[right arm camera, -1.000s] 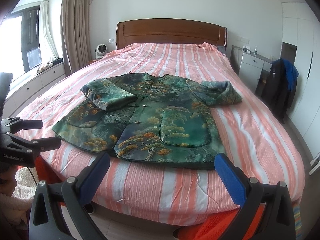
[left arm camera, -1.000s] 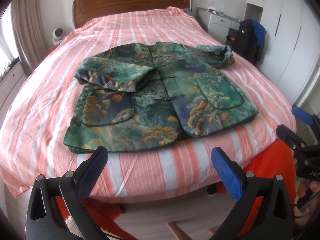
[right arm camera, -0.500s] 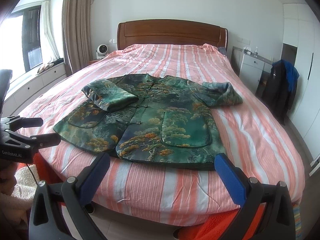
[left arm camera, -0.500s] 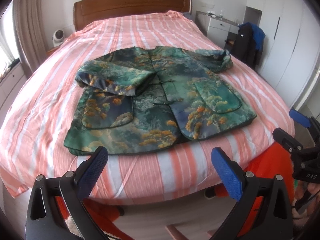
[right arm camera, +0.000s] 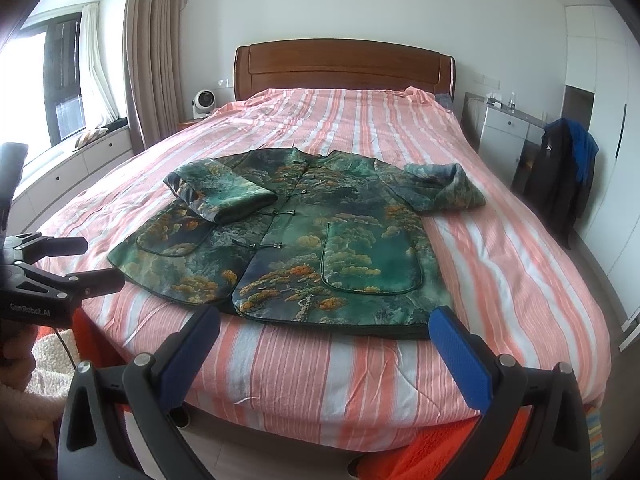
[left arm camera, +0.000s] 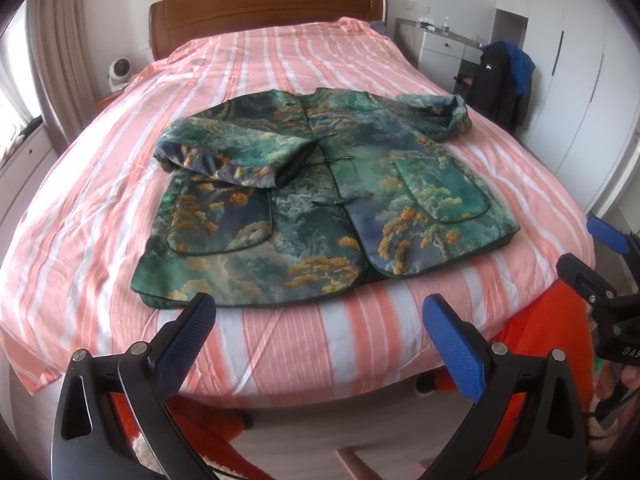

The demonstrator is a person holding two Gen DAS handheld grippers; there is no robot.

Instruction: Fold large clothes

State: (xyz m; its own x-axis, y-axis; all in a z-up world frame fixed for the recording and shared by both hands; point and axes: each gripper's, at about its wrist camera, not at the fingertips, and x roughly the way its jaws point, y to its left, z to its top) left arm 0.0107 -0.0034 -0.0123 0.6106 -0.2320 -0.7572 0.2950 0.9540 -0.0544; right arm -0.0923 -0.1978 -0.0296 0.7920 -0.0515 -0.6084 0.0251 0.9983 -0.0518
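A green patterned jacket [left arm camera: 320, 196] with orange tree prints lies front up on the bed's pink striped sheet [left arm camera: 288, 344]. Its left sleeve [left arm camera: 228, 156] is folded in over the chest; the right sleeve [left arm camera: 444, 116] lies out to the side. It also shows in the right wrist view [right arm camera: 304, 240]. My left gripper [left arm camera: 316, 332] is open and empty, just short of the jacket's hem. My right gripper [right arm camera: 324, 344] is open and empty, near the hem's right corner. Each gripper shows at the other view's edge, the right one [left arm camera: 600, 280] and the left one [right arm camera: 52, 276].
A wooden headboard [right arm camera: 344, 66] stands at the far end. A grey cabinet [right arm camera: 504, 136] and a chair with dark clothes [right arm camera: 560, 176] stand right of the bed. A small fan [right arm camera: 202, 102], curtain and window bench are to the left. Orange fabric [left arm camera: 552, 344] hangs below the bed's foot.
Both grippers have crept slightly closer to the foot of the bed and the jacket's hem. The jacket has not moved. Both stay open.
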